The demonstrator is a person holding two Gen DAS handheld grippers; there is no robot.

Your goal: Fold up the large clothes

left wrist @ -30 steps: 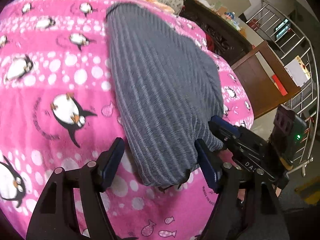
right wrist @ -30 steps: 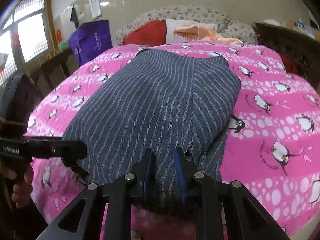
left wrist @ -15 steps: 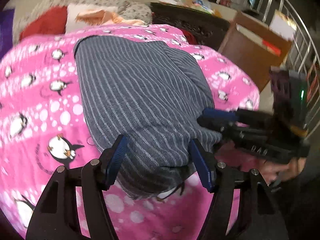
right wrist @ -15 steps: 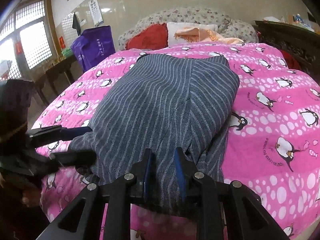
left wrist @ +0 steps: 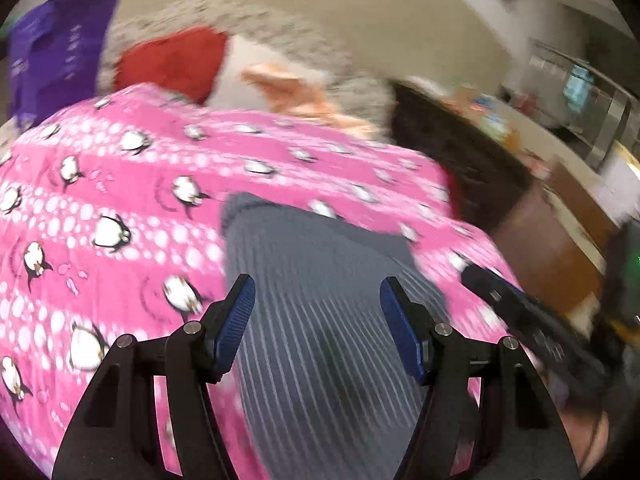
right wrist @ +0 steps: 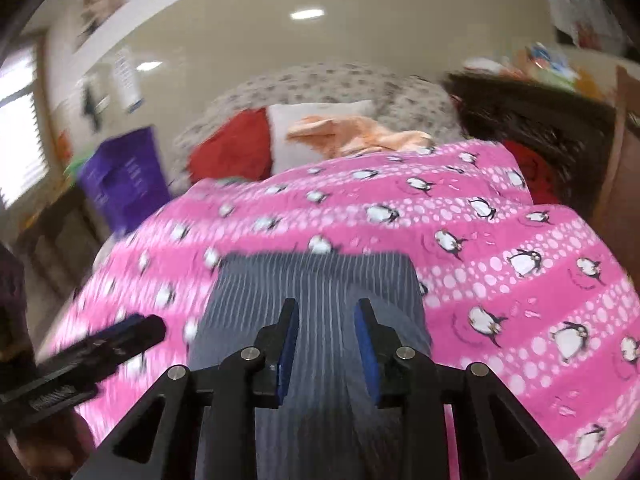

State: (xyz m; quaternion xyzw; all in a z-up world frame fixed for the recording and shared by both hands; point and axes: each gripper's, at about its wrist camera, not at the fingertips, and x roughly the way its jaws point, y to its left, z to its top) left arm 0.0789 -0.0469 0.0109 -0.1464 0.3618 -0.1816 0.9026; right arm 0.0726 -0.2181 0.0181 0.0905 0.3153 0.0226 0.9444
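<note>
The grey striped garment [right wrist: 316, 312] lies on the pink penguin blanket [right wrist: 500, 240] covering the bed, its long axis and stripes running away from both cameras toward the pillows [right wrist: 280, 140]. It reaches much less far up the bed than half a second ago. The left gripper [left wrist: 316, 316] is spread wide over the cloth, holding nothing. The right gripper [right wrist: 326, 340] has parted since then; through the blur it seems to grip nothing.

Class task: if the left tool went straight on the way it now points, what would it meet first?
Most likely the grey striped garment, which fills the gap between the open left tool's fingers; beyond it lies the pink penguin blanket. Blur leaves depth unclear.
</note>
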